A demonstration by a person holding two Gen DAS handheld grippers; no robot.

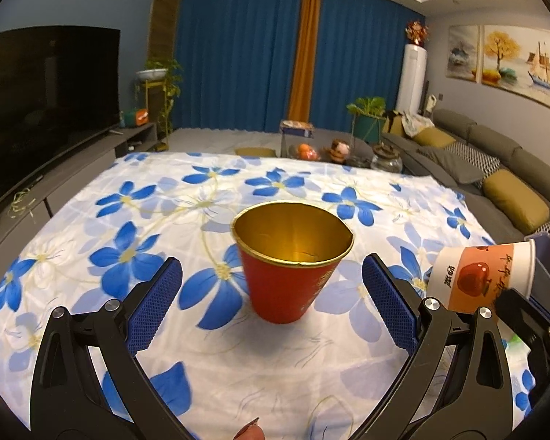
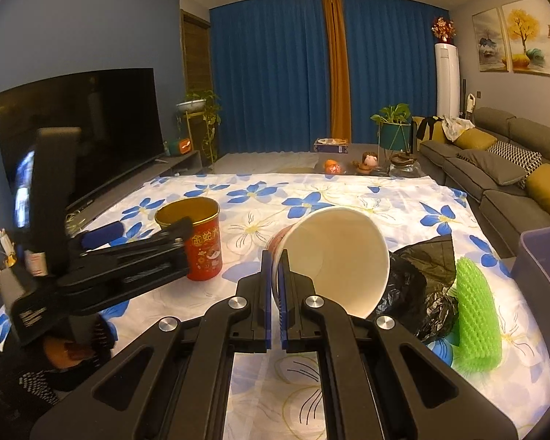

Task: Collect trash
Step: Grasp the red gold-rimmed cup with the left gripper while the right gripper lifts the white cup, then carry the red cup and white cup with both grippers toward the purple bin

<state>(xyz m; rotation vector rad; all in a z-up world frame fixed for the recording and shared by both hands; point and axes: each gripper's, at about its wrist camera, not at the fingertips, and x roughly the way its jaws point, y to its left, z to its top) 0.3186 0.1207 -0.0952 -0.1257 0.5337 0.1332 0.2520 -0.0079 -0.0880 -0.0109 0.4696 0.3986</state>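
Left wrist view: the left tool stands with its blue-padded jaws spread wide, one pad on each side of an upright red paper cup with a gold lining. Neither pad touches the cup; a gap of cloth shows on both sides. The cup stands on the bench, which is covered by a white cloth printed with blue flowers. At the right edge, a white paper cup with an orange label and a red apple picture lies tilted on its side in the air, held by the right tool.

Right wrist view: the right tool has its jaws pressed together on the rim wall of the white paper cup, one blue pad inside the mouth and one outside. The cup's open mouth faces the camera and its base points away. To its left, the left tool reaches in around the red paper cup, which bears gold characters. To the right lie a crumpled black plastic bag and, touching it, a green foam net sleeve, both on the flowered cloth. A grey-blue plastic bin stands at the bench's right edge.
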